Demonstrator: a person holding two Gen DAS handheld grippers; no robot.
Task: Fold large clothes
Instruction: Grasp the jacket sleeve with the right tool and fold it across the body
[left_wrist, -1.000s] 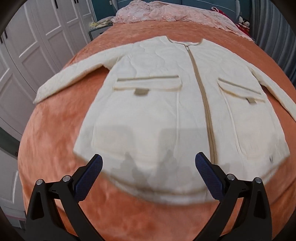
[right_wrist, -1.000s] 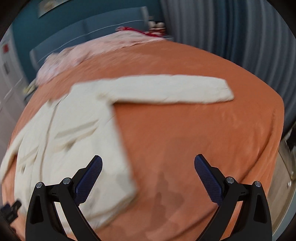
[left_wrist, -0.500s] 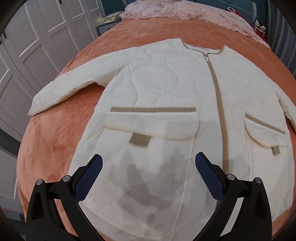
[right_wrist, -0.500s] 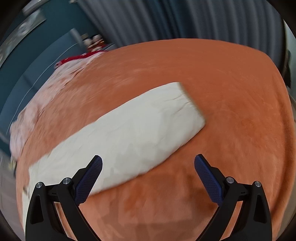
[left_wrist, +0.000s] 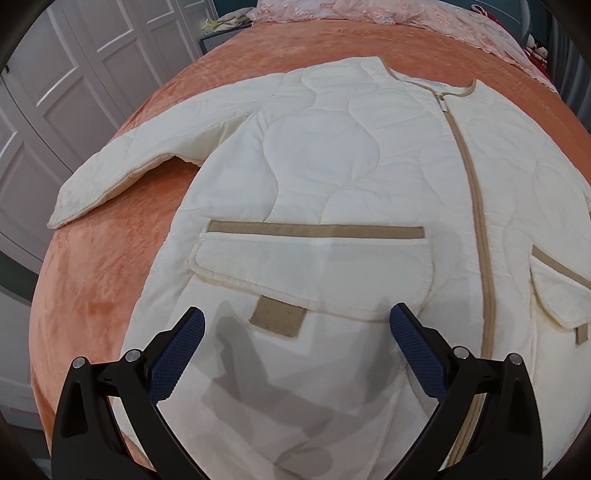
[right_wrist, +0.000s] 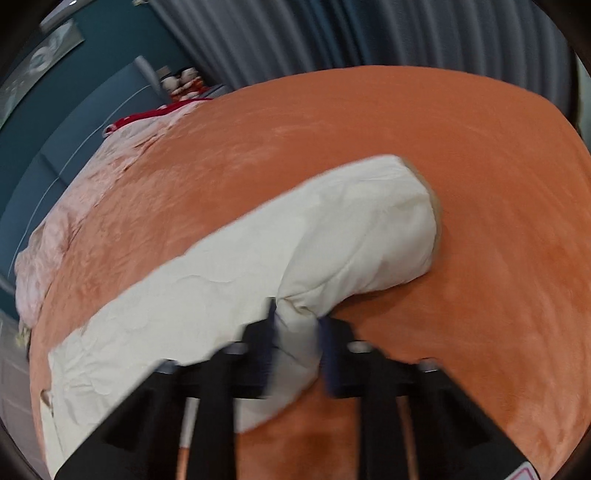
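A cream quilted jacket (left_wrist: 351, 177) with tan zip and flap pockets lies flat, front up, on an orange bedspread (left_wrist: 92, 288). Its left sleeve (left_wrist: 122, 166) stretches out toward the wardrobe side. My left gripper (left_wrist: 295, 336) is open and empty, hovering over the jacket's lower left pocket. In the right wrist view the jacket's right sleeve (right_wrist: 332, 236) lies across the bedspread (right_wrist: 498, 221). My right gripper (right_wrist: 295, 339) is shut on the sleeve's lower edge, bunching the fabric between its fingers.
White wardrobe doors (left_wrist: 55, 92) stand to the left of the bed. A pink lace cover (left_wrist: 388, 11) lies at the head of the bed, also in the right wrist view (right_wrist: 92, 177). Grey curtains (right_wrist: 369, 33) hang beyond the right edge.
My left gripper has moved forward over the jacket toward the left pocket. My right gripper has moved onto the right sleeve and shut on it; it was open before.
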